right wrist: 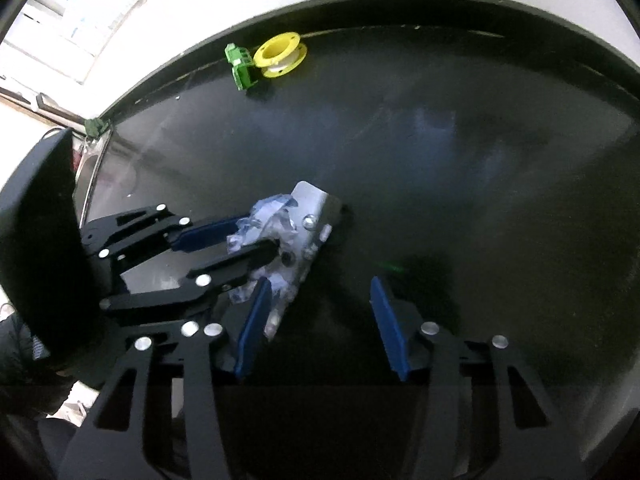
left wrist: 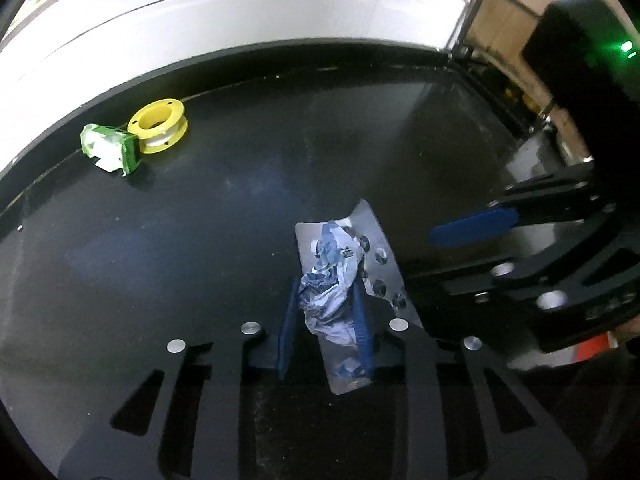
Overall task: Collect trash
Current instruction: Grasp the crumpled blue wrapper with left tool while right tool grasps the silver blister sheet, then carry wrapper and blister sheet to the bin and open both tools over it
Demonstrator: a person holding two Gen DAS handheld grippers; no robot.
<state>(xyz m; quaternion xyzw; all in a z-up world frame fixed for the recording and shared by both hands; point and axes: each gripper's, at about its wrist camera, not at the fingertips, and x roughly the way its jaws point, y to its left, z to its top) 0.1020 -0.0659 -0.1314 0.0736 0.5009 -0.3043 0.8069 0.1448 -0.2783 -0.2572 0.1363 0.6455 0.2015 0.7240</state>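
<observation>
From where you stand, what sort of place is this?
Probably a workshop or lab bench, not a kitchen: a black tabletop against a pale wall, with a yellow spool, a green connector and a blister pack under crumpled paper.

Both fisheye views are dim over the black tabletop (left wrist: 240, 208), which gives back only faint bluish sheen. Strong light washes out the white surface (left wrist: 200, 12) beyond it, nearly overexposed. A green indicator light (left wrist: 626, 46) glows on the right gripper's housing. Straight edges bow hard toward the dark corners. The right gripper (left wrist: 472, 232) smears with motion blur.
</observation>
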